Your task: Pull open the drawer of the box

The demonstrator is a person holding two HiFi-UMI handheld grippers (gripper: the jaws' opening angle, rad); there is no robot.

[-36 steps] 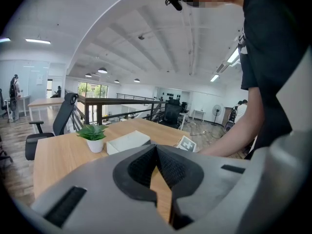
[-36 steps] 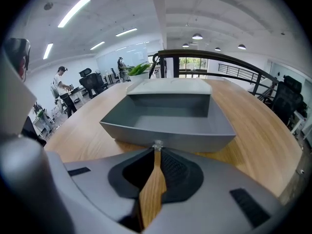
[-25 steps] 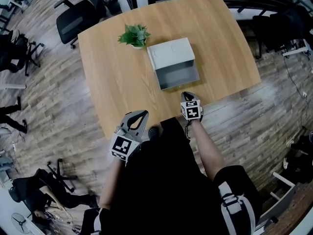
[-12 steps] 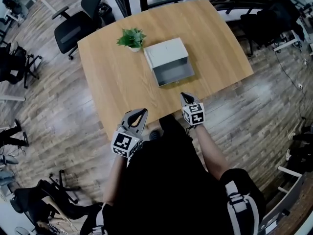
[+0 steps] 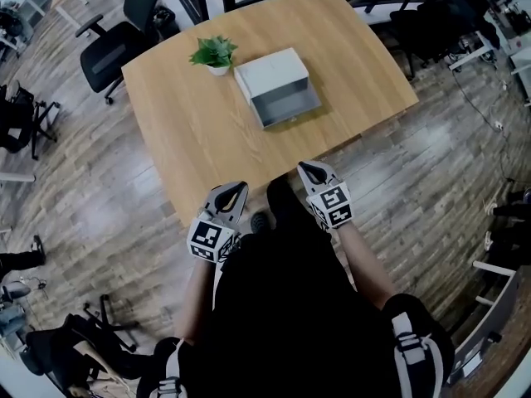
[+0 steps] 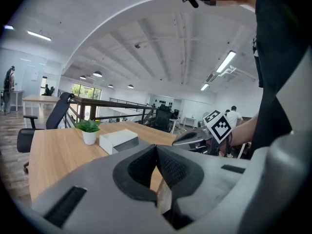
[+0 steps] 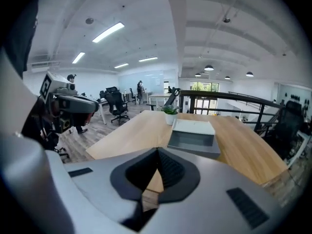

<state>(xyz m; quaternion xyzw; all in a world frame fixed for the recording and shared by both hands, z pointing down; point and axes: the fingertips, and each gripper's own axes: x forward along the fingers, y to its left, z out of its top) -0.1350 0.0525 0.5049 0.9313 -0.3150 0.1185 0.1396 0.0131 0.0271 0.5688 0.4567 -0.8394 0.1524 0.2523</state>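
Observation:
A grey box (image 5: 270, 74) lies on the wooden table (image 5: 199, 131), and its drawer (image 5: 288, 108) stands pulled out toward me. In the right gripper view the box (image 7: 193, 126) shows with the drawer (image 7: 190, 142) open and nothing inside. In the left gripper view the box (image 6: 118, 140) is small and far off. My left gripper (image 5: 239, 189) is shut and empty, off the table's near edge. My right gripper (image 5: 305, 169) is also shut and empty, just short of that edge. Both are well away from the box.
A small potted plant (image 5: 212, 54) stands to the left of the box. A black office chair (image 5: 113, 40) is at the table's far left corner. Wooden floor surrounds the table. My dark clothing (image 5: 282, 305) fills the lower middle of the head view.
The table and box have slid up and away in the head view as I stepped back. Both grippers have drawn back from the table edge, staying shut.

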